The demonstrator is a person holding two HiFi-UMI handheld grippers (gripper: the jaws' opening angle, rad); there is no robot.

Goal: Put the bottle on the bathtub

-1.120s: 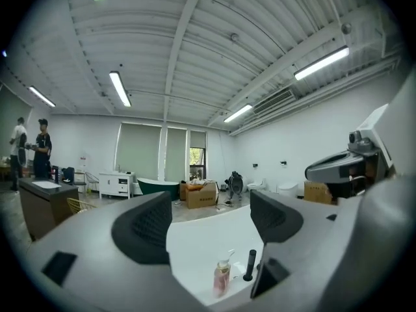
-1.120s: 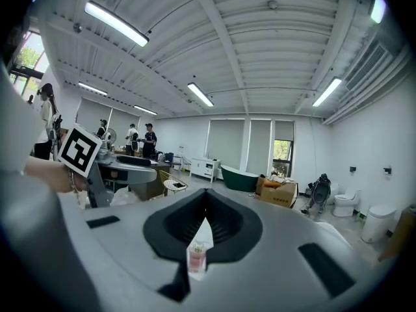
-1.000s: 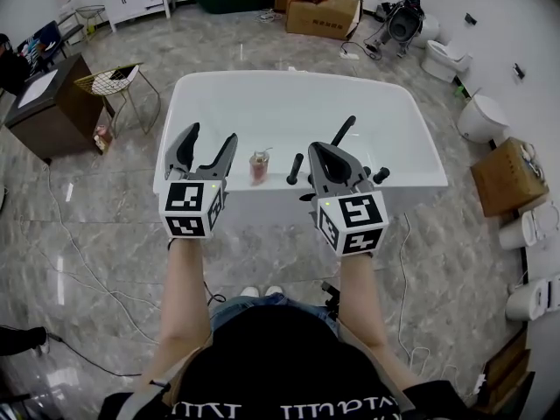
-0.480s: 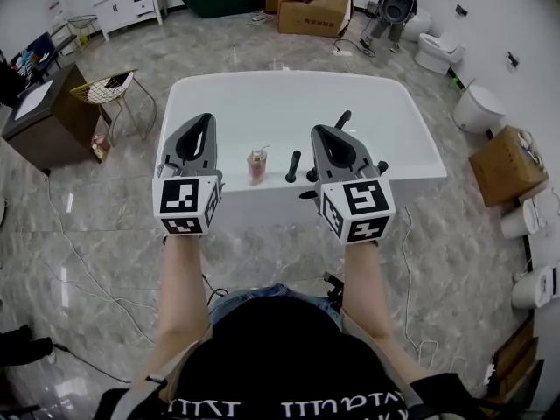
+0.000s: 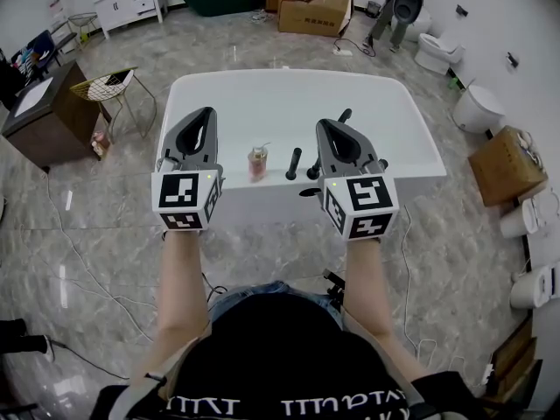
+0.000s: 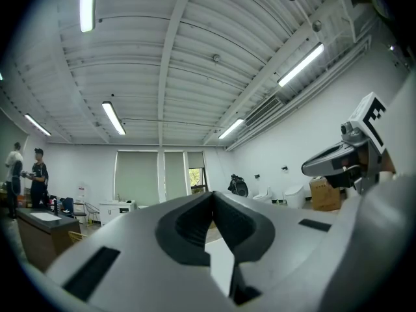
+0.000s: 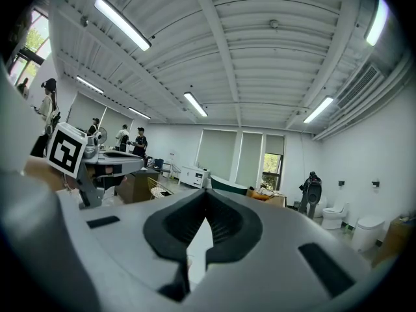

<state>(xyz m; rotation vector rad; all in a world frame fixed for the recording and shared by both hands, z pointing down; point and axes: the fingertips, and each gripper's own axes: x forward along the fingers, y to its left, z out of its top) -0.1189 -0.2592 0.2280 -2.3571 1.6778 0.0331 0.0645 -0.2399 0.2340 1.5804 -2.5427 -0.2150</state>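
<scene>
A small clear bottle (image 5: 257,164) with pinkish contents stands upright on the near rim of the white bathtub (image 5: 289,103). Nothing is touching it. My left gripper (image 5: 206,114) is to the bottle's left, jaws together and holding nothing. My right gripper (image 5: 326,126) is to its right, also shut and holding nothing. Both point up and away from me. In the left gripper view the jaws (image 6: 212,194) meet at their tips against the ceiling. The right gripper view shows the same closed tips (image 7: 207,192). Neither gripper view shows the bottle.
Black tap fittings (image 5: 294,164) stand on the tub rim right of the bottle. A wire chair (image 5: 114,82) and a dark cabinet (image 5: 39,112) are at the left. Cardboard boxes (image 5: 319,11) stand at the back and toilets (image 5: 479,112) at the right. People stand far off (image 6: 26,174).
My left gripper's jaws, open a second ago, have shut. Both grippers have tilted upward and drawn slightly back from the tub. The bottle has not moved.
</scene>
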